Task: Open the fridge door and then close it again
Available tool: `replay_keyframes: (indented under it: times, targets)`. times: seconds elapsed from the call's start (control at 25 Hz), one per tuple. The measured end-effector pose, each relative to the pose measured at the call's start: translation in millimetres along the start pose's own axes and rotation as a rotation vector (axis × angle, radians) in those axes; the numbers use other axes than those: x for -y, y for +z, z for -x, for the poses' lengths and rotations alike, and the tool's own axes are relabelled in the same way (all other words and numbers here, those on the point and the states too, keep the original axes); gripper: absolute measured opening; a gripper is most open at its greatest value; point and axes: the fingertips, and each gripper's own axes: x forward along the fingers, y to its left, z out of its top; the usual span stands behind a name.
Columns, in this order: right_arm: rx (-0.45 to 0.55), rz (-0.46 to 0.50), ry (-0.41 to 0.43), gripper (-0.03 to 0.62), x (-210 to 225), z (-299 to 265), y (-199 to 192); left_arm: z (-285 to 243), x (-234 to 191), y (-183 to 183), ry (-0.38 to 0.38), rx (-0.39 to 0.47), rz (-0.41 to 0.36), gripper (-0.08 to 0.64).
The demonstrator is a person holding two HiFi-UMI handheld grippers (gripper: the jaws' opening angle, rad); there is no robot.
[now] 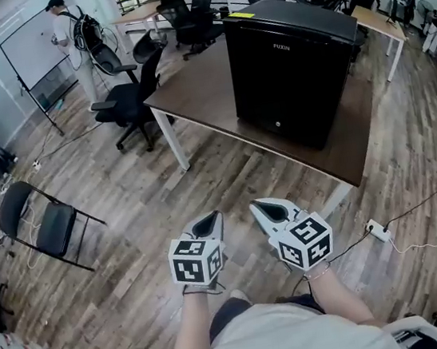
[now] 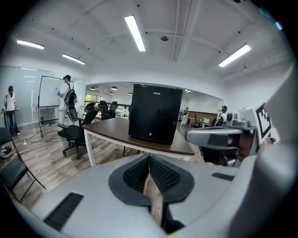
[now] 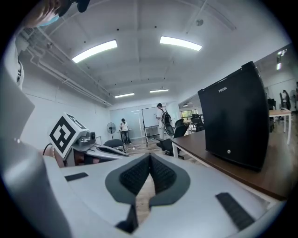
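Fridge (image 1: pixel 289 71), black with its door shut, stands on the brown table (image 1: pixel 191 93) in the upper right of my head view. My left gripper (image 1: pixel 210 226) and right gripper (image 1: pixel 267 208) sit side by side low in the centre of that frame, over the wooden floor (image 1: pixel 150 203). Both are well apart from the table's edge and point up toward the fridge. Each gripper's own view shows me its jaws pressed together with nothing between them. A black office chair (image 1: pixel 132 101) sits at the table's left end. A person (image 1: pixel 62 22) stands at a whiteboard (image 1: pixel 31 47) in the upper left.
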Motion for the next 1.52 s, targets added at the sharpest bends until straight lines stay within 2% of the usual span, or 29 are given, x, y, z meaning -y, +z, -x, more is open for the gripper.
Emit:
replay_keyframes:
  times: [0.12,0.28,0.44,0.72,0.88,1.08,1.2,1.52]
  targets:
    - [-0.001,-0.021,-0.019,-0.002,-10,-33,1,0,-26,0,-0.043,-0.006,-0.003,0.008]
    - [-0.037,-0.014,-0.026,-0.002,-20,-62,-5,-2,-55,-7,-0.06,-0.026,0.017,0.006]
    - [-0.064,-0.01,-0.048,-0.002,-12,-85,-1,-9,-72,-5,-0.084,-0.024,0.053,0.008]
    - [-0.054,-0.018,-0.07,-0.002,8,-125,10,-31,-108,10,-0.103,-0.02,0.035,0.006]
    - [-0.039,-0.041,-0.089,-0.002,32,-153,19,-55,-132,23,-0.107,-0.029,0.033,0.008]
    - [-0.026,0.009,-0.11,-0.002,70,-202,43,-102,-161,50,-0.134,-0.036,-0.006,0.007]
    - [-0.022,-0.007,-0.132,-0.002,100,-224,54,-132,-173,71,-0.156,-0.044,-0.026,0.008]
    - [0.037,-0.01,-0.241,-0.002,189,-243,89,-213,-182,117,-0.235,-0.047,-0.064,0.008]
